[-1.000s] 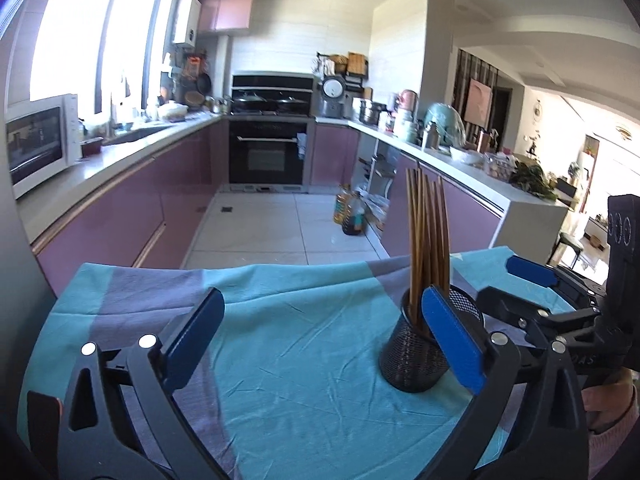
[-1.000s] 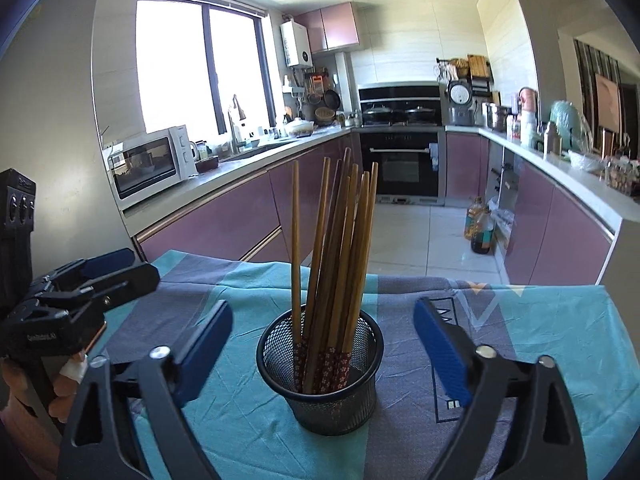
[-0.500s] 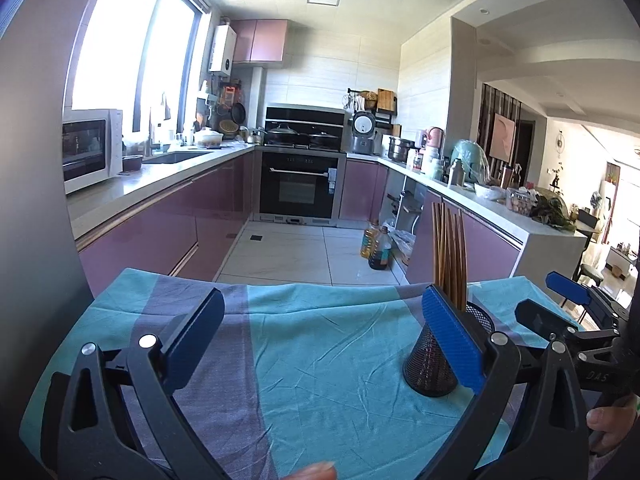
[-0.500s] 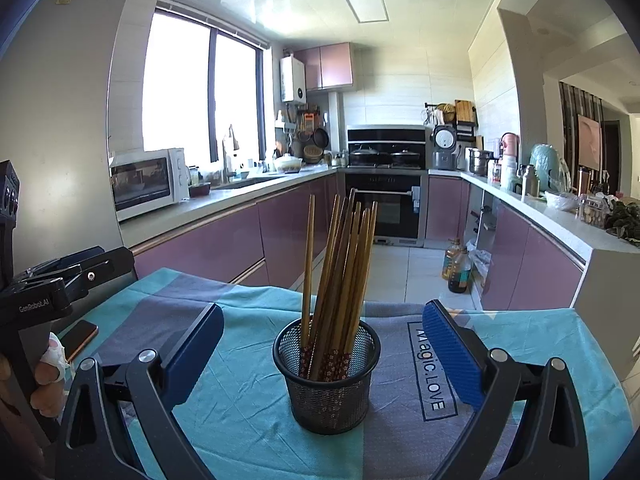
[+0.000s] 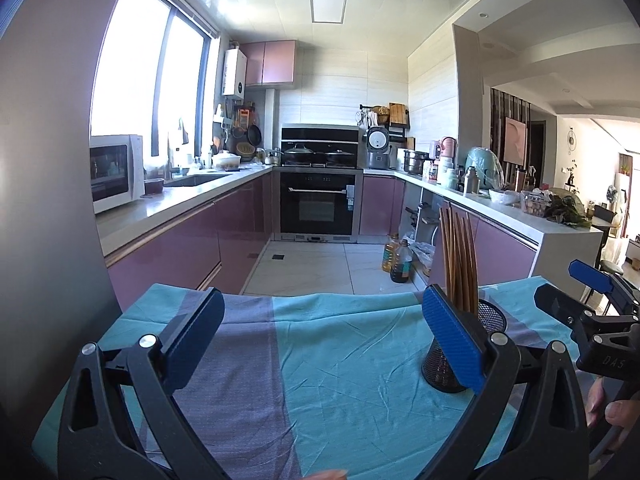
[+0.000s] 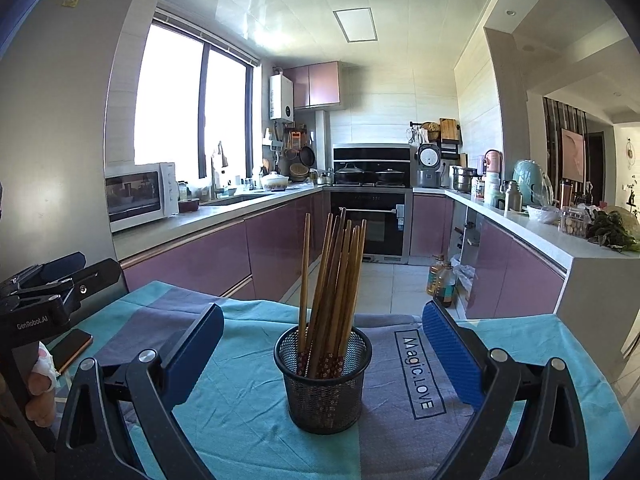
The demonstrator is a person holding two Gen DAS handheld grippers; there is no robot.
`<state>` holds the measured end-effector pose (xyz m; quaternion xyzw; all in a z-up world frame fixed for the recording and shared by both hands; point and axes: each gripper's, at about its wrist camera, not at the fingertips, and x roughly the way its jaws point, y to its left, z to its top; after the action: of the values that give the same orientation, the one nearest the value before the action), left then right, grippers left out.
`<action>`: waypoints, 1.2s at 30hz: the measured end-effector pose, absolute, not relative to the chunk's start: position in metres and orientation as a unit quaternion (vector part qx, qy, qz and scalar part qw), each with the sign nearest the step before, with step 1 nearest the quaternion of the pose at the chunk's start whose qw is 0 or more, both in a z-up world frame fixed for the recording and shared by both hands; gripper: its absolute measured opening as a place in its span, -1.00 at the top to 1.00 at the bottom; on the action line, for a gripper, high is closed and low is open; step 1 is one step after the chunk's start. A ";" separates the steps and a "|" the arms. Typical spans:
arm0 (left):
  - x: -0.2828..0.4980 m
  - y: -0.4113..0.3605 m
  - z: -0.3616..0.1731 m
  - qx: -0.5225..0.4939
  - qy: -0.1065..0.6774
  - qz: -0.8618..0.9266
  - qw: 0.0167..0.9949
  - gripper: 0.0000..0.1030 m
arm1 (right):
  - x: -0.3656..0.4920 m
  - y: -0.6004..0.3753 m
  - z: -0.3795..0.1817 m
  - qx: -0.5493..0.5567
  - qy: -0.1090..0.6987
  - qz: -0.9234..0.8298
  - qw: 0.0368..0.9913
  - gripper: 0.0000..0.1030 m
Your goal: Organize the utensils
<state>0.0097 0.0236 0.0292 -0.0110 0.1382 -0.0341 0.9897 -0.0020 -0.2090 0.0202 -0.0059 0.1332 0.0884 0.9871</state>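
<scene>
Both blue-padded grippers, left (image 5: 320, 328) and right (image 6: 322, 344), gape released; brown wooden chopsticks (image 6: 334, 280) stand in black mesh cup (image 6: 324, 384) at right gripper's twelve o'clock.

Black gripper (image 6: 320, 354) frames, blue ribbed pads (image 6: 450, 354), silver screws (image 6: 147, 356)

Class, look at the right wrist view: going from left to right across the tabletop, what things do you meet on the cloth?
Phone → mesh cup holding the chopsticks → printed words "Magic.LOVE".
</scene>
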 end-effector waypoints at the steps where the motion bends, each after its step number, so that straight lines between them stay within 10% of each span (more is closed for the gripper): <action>1: 0.008 0.024 0.030 -0.011 0.136 -0.033 0.990 -0.89 | -0.002 -0.207 0.020 -0.006 0.130 0.087 0.988 -0.87; 36: -0.009 0.026 0.035 -0.016 0.120 -0.035 0.992 -0.89 | -0.012 -0.201 0.021 -0.005 0.120 0.079 0.990 -0.87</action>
<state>-0.0092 0.0263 0.0346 -0.0164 0.1199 -0.0351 0.9920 -0.0116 -0.2008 0.0213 -0.0054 0.1201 0.0790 0.9896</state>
